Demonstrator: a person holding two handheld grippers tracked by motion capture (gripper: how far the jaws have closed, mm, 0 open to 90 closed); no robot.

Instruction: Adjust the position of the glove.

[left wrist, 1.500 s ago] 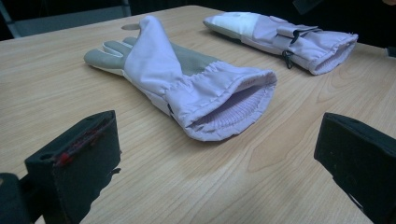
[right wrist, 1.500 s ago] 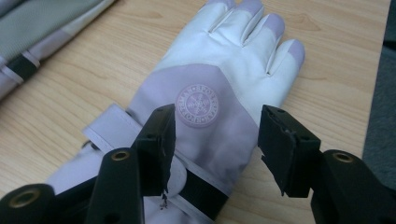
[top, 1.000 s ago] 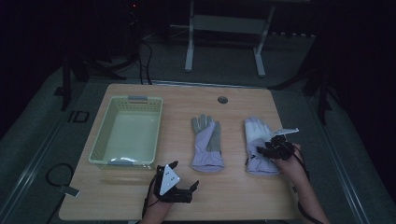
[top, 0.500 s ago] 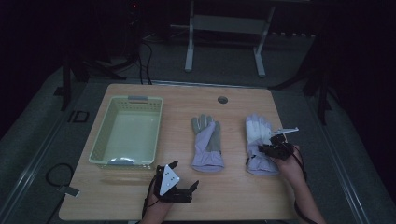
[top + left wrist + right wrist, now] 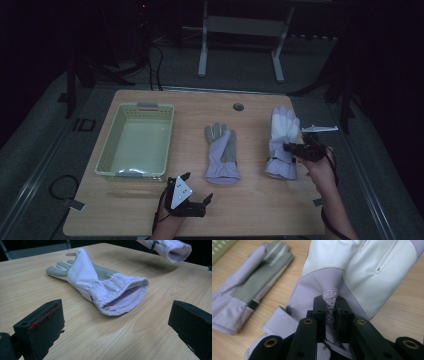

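Note:
Two lilac work gloves lie on the wooden table. My right gripper is shut on a pinch of fabric on the back of the right glove; its jaws have just been closing on that fold. In the right gripper view the pinched lilac fold sits between the jaws of the right gripper, and the right glove hangs from it. The right glove's cuff floats above the tabletop. The middle glove lies flat, palm up. My left gripper rests open near the front edge, facing the middle glove's cuff.
A pale green slotted basket stands at the left of the table, nothing in it. A round cable hole sits near the far edge. Metal stand legs rise behind the table. A cable lies on the floor at left.
My right gripper closed on the right glove's back and rose, lifting the glove's cuff end off the table. The left gripper and the middle glove stayed still.

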